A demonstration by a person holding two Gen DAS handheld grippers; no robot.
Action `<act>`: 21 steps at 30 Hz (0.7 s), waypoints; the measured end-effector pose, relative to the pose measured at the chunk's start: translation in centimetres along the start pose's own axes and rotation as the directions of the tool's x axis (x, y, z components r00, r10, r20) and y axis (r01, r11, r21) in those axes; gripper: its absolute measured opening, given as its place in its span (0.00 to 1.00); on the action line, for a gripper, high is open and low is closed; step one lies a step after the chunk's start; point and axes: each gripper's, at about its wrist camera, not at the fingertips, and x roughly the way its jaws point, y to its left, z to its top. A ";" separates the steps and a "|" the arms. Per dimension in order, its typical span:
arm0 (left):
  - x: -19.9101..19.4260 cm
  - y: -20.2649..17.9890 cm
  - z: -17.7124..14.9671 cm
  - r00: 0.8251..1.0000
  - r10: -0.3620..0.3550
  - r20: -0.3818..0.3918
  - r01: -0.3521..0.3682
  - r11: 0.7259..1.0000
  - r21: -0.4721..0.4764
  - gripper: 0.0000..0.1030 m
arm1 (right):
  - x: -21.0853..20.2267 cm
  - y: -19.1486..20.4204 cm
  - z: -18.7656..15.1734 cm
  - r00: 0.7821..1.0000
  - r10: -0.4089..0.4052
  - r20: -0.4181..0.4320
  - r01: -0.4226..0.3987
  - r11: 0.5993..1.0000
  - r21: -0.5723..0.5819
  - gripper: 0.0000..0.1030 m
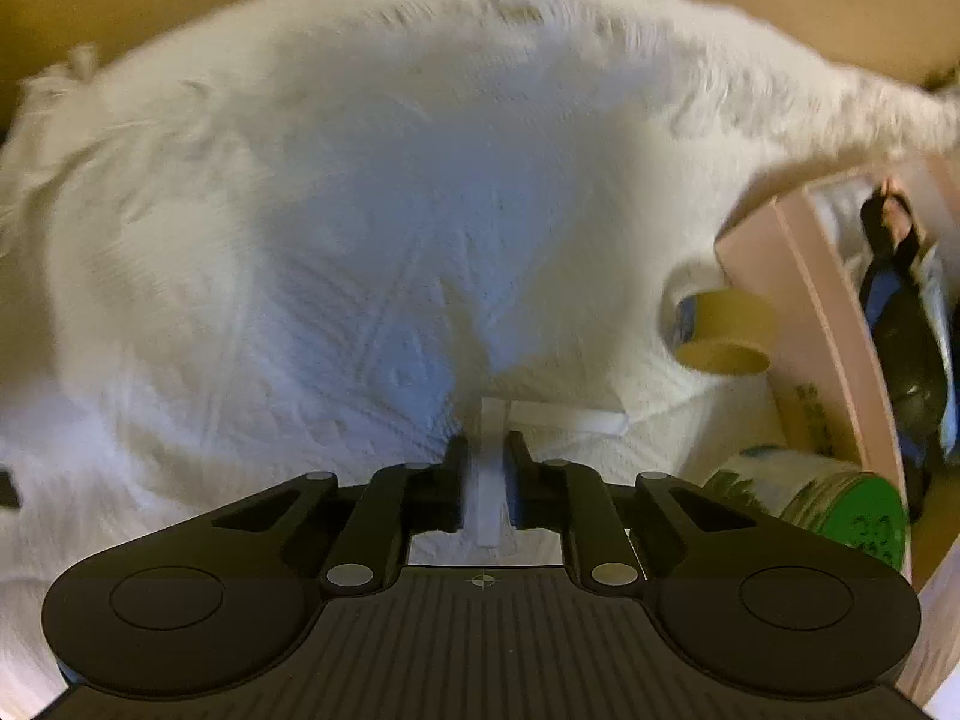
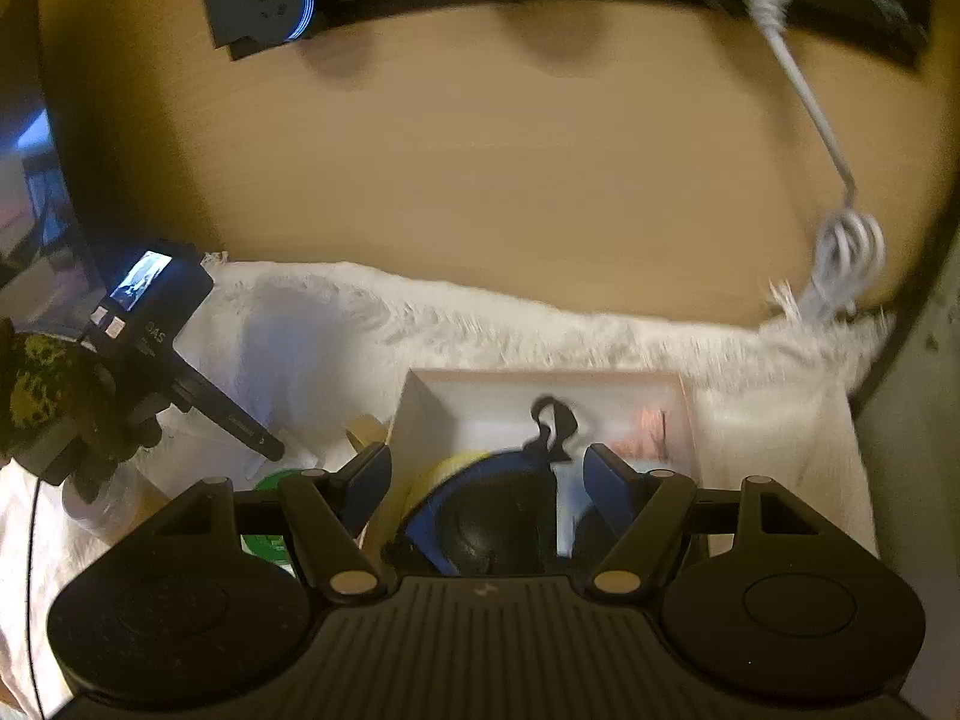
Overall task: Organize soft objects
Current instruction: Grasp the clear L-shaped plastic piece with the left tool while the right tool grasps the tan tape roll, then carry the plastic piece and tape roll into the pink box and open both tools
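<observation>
A white fringed towel [image 1: 360, 210] covers the wooden table [image 2: 480, 180]. My left gripper [image 1: 487, 468] points down at it, its jaws shut on a thin white strip [image 1: 489, 498] that rises from the towel. In the right wrist view the left gripper [image 2: 264, 444] shows at the left, held by a gloved hand [image 2: 42, 384]. My right gripper [image 2: 486, 474] stands open over a pale pink box [image 2: 600, 384]. A blue and black soft object [image 2: 480, 516] lies in the box between its fingers, with gaps on both sides. The same box [image 1: 774, 252] and soft object [image 1: 900, 324] show at the right of the left wrist view.
A roll of tan tape [image 1: 720, 330] and a green-lidded can [image 1: 864, 522] lie on the towel beside the box. A black power strip [image 2: 270, 0] runs along the table's far edge. A white cable [image 2: 840, 252] hangs from it and coils at the towel's right corner.
</observation>
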 end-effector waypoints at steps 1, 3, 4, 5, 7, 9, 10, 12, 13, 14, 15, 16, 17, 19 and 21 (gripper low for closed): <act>-0.9 0.1 -0.4 1.000 -0.007 0.027 0.007 1.000 0.002 0.15 | 0.1 0.3 0.6 1.000 0.006 0.001 -0.006 1.000 -0.015 0.69; -3.6 0.3 -1.8 0.996 -0.024 0.081 0.023 1.000 0.011 0.15 | 0.9 1.3 2.1 1.000 0.019 -0.012 -0.020 0.998 -0.054 0.69; -4.9 0.5 -2.4 0.993 -0.035 0.108 0.033 0.999 0.020 0.15 | 1.6 1.9 2.8 0.999 0.022 -0.028 -0.024 0.997 -0.077 0.69; -6.3 0.7 -3.1 0.990 -0.045 0.134 0.042 0.999 0.029 0.15 | 2.5 2.7 3.5 0.999 0.023 -0.046 -0.028 0.994 -0.104 0.69; -9.1 1.4 -4.8 0.980 -0.070 0.188 0.065 0.997 0.034 0.15 | 4.8 4.9 4.8 0.994 0.033 -0.101 -0.050 0.985 -0.168 0.69; -11.6 2.7 -6.4 0.967 -0.090 0.239 0.089 0.996 0.013 0.15 | 7.4 7.1 5.6 0.984 0.046 -0.174 -0.086 0.970 -0.226 0.61; -12.6 3.1 -7.2 0.961 -0.095 0.261 0.099 0.995 -0.003 0.15 | 9.0 8.2 5.9 0.977 0.038 -0.212 -0.092 0.963 -0.252 0.52; -13.8 3.7 -8.7 0.950 -0.097 0.295 0.110 0.994 -0.029 0.15 | 12.0 10.0 6.3 0.959 0.016 -0.282 -0.104 0.948 -0.299 0.49; -14.3 3.6 -9.6 0.947 -0.095 0.305 0.113 0.993 -0.041 0.15 | 13.6 10.9 6.3 0.950 -0.003 -0.312 -0.105 0.939 -0.328 0.49; -14.5 3.6 -10.3 0.946 -0.099 0.308 0.120 0.992 -0.050 0.15 | 14.9 11.7 6.1 0.944 -0.032 -0.327 -0.094 0.928 -0.360 0.49; -14.7 3.4 -11.1 0.945 -0.102 0.310 0.126 0.990 -0.057 0.15 | 16.1 12.6 5.9 0.937 -0.061 -0.345 -0.086 0.915 -0.394 0.49; -14.9 3.2 -11.7 0.944 -0.102 0.314 0.127 0.990 -0.061 0.15 | 17.5 13.3 5.7 0.924 -0.077 -0.374 -0.096 0.902 -0.422 0.49; -15.2 3.3 -12.3 0.942 -0.102 0.320 0.129 0.989 -0.065 0.15 | 18.4 13.7 5.5 0.915 -0.085 -0.395 -0.106 0.893 -0.437 0.49; -15.0 3.2 -13.1 0.938 -0.109 0.328 0.140 0.988 -0.072 0.15 | 20.0 14.4 5.0 0.896 -0.111 -0.429 -0.111 0.881 -0.460 0.49; -15.5 3.3 -13.9 0.935 -0.112 0.336 0.144 0.987 -0.074 0.15 | 21.1 14.7 4.6 0.880 -0.151 -0.451 -0.098 0.870 -0.483 0.44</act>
